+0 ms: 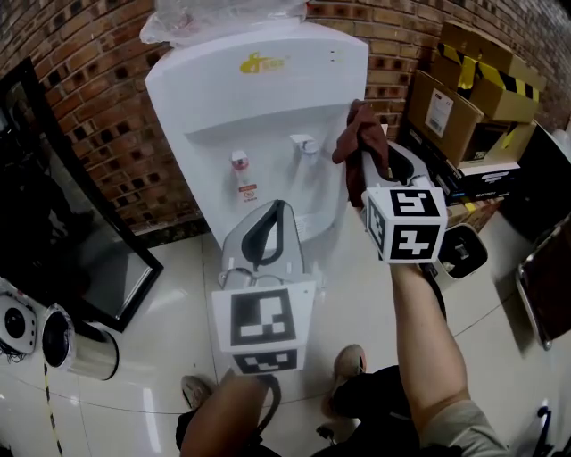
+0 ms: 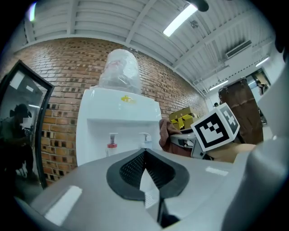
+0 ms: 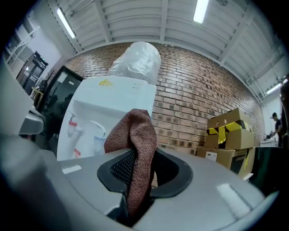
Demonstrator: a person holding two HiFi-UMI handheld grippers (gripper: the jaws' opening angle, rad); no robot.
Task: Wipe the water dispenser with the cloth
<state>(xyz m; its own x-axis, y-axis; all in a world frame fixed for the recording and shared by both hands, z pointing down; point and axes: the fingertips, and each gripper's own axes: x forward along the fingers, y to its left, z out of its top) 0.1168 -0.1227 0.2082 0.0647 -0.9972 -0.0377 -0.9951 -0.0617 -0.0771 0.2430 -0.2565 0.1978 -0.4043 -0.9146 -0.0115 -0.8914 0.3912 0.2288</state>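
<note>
The white water dispenser (image 1: 259, 98) stands against the brick wall, with a red tap (image 1: 239, 162) and a pale tap (image 1: 303, 143) in its recess. A plastic-wrapped bottle (image 1: 223, 18) sits on top. My right gripper (image 1: 363, 159) is shut on a red-brown cloth (image 1: 359, 134), which it holds next to the dispenser's right side at tap height; whether the cloth touches it I cannot tell. In the right gripper view the cloth (image 3: 135, 149) hangs bunched between the jaws. My left gripper (image 1: 280, 207) is shut and holds nothing, in front of the dispenser's lower front; its fingertips (image 2: 144, 153) meet.
Cardboard boxes (image 1: 468, 98) with yellow-black tape are stacked to the right of the dispenser. A dark glass-fronted panel (image 1: 53, 223) leans at the left. A shiny metal cylinder (image 1: 80, 348) lies on the glossy floor at the lower left. The person's shoes (image 1: 348, 366) show below.
</note>
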